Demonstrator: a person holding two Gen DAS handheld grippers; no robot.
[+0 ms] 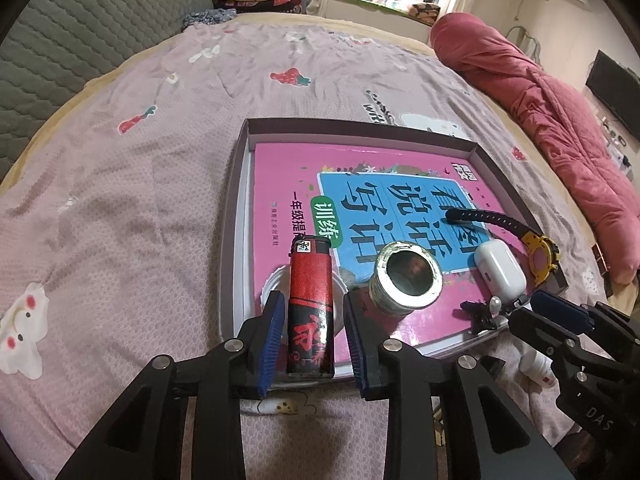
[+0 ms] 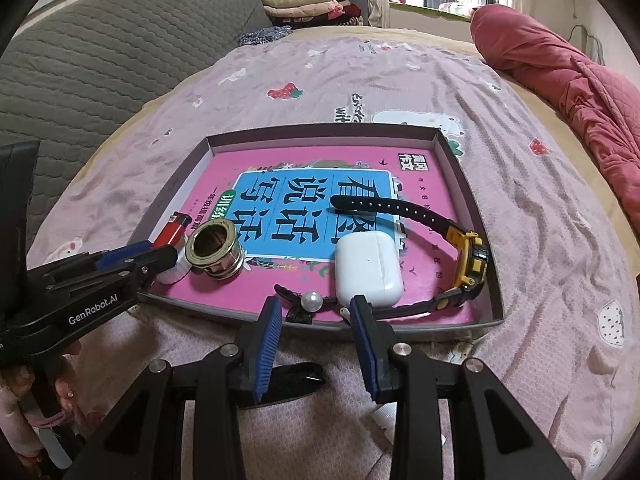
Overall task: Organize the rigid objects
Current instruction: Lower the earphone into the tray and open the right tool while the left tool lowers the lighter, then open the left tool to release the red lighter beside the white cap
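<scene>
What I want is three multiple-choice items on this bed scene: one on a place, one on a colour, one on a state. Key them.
1. Where does the white plastic earbud case lie?
A. On the bedsheet outside the box
B. On the pink book cover, between the threaded metal ring and the wristwatch
C. On the folded clothes

2. What colour is the wristwatch's casing?
A. Yellow
B. Green
C. White

3. How does the left gripper stand at the red-and-black lighter?
A. Shut on nothing
B. Far from the lighter
C. Open, with the lighter between its jaws

Key: 1 B, the case rests on the book with the ring on one side and the watch on the other. 2 A, yellow shows around the dial. 3 C, a gap shows between the lighter and one blue pad.
</scene>
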